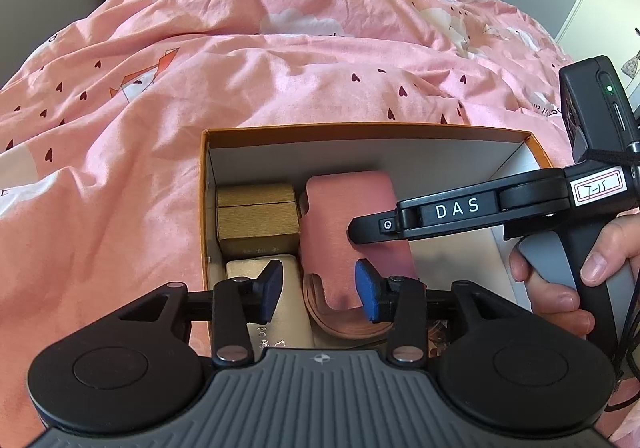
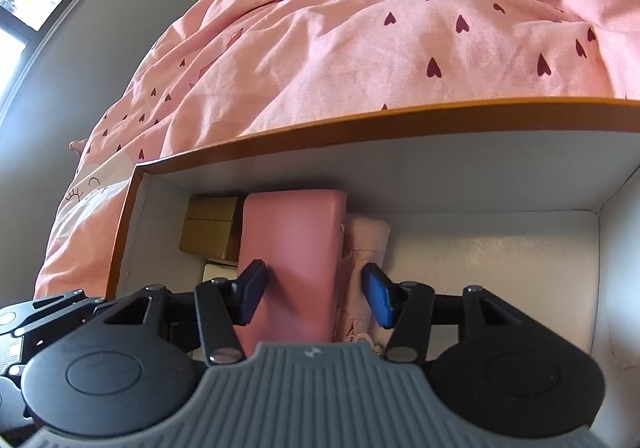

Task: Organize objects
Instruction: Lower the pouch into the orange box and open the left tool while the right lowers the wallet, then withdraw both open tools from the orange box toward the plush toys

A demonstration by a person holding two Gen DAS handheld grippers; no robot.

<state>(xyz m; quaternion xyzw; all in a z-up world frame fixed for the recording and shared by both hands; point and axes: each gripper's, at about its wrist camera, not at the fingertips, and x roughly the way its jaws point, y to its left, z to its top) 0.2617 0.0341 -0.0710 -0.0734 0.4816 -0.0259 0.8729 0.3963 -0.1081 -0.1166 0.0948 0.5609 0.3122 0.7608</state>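
Fingers of the left gripper [image 1: 320, 294] are standing apart, pads straddling the near end of the pink leatherette case [image 1: 352, 232] without pressing it. Those of the right gripper [image 2: 316, 298] are likewise spread, released, either side of that case, reaching in from the right, a hand [image 1: 560, 280] wrapping its handle. Both are pointing steeply down into the orange-rimmed cardboard box [image 1: 360, 128] sitting on the pink bed quilt [image 1: 240, 68], beside a gold box [image 1: 256, 220].
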